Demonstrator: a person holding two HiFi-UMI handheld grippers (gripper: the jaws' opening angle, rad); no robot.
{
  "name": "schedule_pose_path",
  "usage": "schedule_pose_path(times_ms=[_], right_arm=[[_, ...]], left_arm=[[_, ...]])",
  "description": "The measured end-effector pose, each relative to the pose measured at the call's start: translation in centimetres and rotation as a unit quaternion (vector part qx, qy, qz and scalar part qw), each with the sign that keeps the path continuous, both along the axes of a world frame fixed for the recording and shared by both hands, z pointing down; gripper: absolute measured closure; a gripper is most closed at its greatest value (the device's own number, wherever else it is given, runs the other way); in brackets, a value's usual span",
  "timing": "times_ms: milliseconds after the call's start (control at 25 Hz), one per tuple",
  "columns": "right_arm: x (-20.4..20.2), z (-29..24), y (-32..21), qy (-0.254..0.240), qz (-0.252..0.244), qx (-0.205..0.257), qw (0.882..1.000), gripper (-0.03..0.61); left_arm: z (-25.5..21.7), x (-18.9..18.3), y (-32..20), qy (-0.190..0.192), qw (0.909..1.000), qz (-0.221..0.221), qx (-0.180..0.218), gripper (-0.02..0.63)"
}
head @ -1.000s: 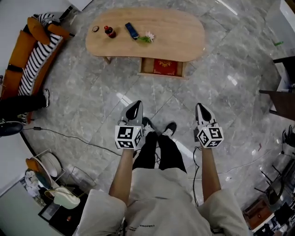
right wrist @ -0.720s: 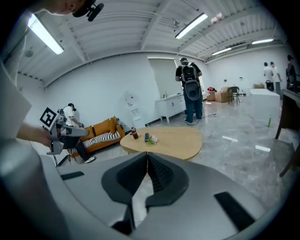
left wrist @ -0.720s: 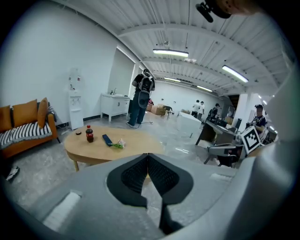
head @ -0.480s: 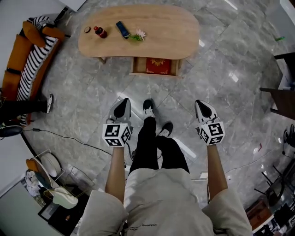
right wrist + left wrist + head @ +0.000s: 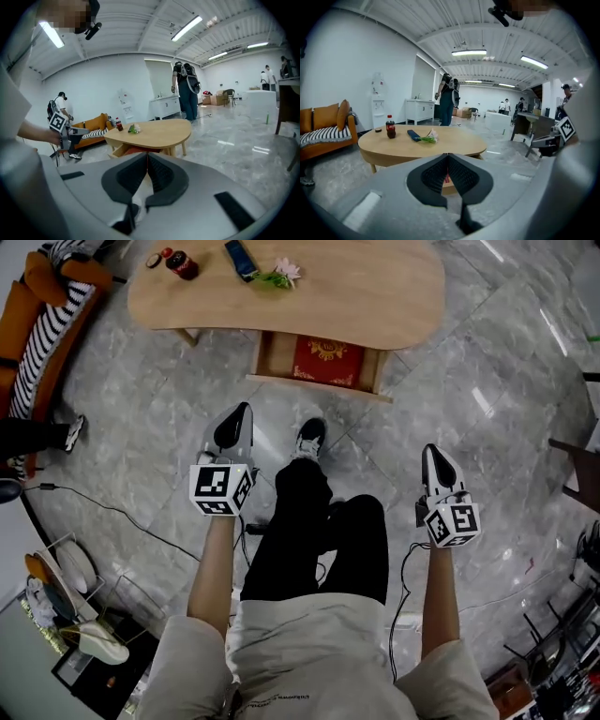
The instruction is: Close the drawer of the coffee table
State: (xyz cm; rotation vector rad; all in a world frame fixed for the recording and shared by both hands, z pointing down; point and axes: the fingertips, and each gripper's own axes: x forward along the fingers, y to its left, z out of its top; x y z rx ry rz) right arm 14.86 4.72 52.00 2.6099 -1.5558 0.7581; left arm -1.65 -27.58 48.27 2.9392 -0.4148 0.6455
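The oval wooden coffee table (image 5: 375, 296) stands at the top of the head view. Its drawer (image 5: 323, 362) is pulled out toward me and shows a red lining. My left gripper (image 5: 241, 409) hangs shut and empty over the floor, short of the drawer's left corner. My right gripper (image 5: 429, 449) is also shut and empty, farther back and to the drawer's right. In the left gripper view the closed left gripper (image 5: 447, 155) points at the table (image 5: 393, 147). In the right gripper view the closed right gripper (image 5: 147, 154) points at the table (image 5: 154, 131) and the open drawer (image 5: 123, 150).
A cola bottle (image 5: 182, 263), a dark flat device (image 5: 239, 259) and a flower (image 5: 279, 275) lie on the tabletop. An orange sofa with a striped cushion (image 5: 42, 324) stands at the left. A cable (image 5: 112, 517) crosses the floor. Several people stand in the room's background.
I have stepped toward the table, which now sits nearer and larger. Both grippers have sunk lower and moved forward with me, jaws still shut.
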Motion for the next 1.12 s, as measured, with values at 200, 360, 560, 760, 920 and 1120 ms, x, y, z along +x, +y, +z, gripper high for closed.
schedule_pose_path(times_ms=[200, 360, 560, 760, 920, 1120], right_arm=[[4.2, 8.9, -1.0, 0.026, 0.007, 0.044, 0.999, 0.561], [7.9, 13.7, -1.5, 0.058, 0.016, 0.097, 0.994, 0.561], [9.8, 18.5, -2.9, 0.099, -0.038, 0.146, 0.984, 0.561], [7.2, 20.6, -4.3, 0.122, -0.110, 0.134, 0.977, 0.560], [3.7, 20.5, -4.5, 0.116, -0.166, 0.118, 0.972, 0.465], [3.8, 19.6, -5.6, 0.158, -0.162, 0.097, 0.969, 0.440]], left_arm=[[9.7, 2.2, -3.5, 0.026, 0.9987, -0.043, -0.010, 0.603], [14.0, 4.1, -4.3, 0.080, 0.9961, -0.032, -0.017, 0.603], [18.9, 3.6, -4.3, 0.104, 0.9939, -0.022, 0.027, 0.603], [22.8, 3.5, -3.7, 0.076, 0.9962, -0.021, 0.037, 0.603], [24.0, 3.7, -1.7, 0.068, 0.9972, -0.007, 0.029, 0.603], [24.3, 4.6, -2.0, 0.091, 0.9954, -0.014, 0.026, 0.603]])
